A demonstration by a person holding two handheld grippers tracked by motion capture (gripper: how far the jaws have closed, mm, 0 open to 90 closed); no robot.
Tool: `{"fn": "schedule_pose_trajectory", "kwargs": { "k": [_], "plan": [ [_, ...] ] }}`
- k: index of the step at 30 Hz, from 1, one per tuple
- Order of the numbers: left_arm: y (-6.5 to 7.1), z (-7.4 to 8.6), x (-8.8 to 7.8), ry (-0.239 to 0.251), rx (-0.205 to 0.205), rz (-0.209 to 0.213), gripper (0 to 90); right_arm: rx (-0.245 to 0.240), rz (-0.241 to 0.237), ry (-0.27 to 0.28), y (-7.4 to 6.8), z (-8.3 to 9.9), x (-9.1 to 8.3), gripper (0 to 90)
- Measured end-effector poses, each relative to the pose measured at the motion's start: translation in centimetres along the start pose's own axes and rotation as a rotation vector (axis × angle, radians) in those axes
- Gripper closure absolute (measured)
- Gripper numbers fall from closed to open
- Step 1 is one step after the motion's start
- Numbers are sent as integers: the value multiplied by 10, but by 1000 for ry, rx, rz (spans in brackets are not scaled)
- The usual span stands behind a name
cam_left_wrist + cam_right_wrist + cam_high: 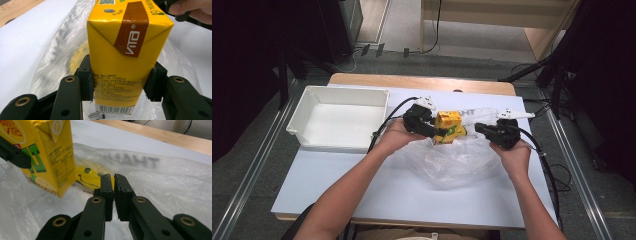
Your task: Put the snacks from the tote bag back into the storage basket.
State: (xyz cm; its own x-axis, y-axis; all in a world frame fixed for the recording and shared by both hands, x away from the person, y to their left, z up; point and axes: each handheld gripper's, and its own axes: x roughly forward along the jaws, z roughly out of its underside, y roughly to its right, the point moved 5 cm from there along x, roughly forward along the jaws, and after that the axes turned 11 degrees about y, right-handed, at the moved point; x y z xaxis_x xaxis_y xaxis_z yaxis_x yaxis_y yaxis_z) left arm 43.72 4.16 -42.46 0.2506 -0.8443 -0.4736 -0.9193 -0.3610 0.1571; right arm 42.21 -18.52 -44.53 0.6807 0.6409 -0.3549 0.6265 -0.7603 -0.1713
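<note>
Yellow drink carton (120,57) clamped by left gripper (122,85), right gripper (113,195) closed on clear plastic bag (162,185) film, carton just beside it, white desk (337,185) beneath

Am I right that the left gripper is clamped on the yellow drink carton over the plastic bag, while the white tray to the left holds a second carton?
Not quite: the white tray is empty, as the high view shows. The rest stands: the left gripper is clamped on the yellow drink carton over the plastic bag.
</note>
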Motion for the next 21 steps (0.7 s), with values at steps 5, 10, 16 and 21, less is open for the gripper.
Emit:
{"fn": "schedule_pose_trajectory", "kwargs": {
  "k": [5,10,16,21],
  "plan": [
    [0,0,1,-1,5,4,525,-5,15,18,5,-9,16,900],
    [-2,1,1,-1,5,5,525,1,58,-1,20,-3,41,900],
    [-3,0,-3,9,1,0,525,5,85,-94,29,21,64,900],
    [-3,-3,-11,25,3,-6,525,-9,86,-174,29,37,73,900]
  ]
}}
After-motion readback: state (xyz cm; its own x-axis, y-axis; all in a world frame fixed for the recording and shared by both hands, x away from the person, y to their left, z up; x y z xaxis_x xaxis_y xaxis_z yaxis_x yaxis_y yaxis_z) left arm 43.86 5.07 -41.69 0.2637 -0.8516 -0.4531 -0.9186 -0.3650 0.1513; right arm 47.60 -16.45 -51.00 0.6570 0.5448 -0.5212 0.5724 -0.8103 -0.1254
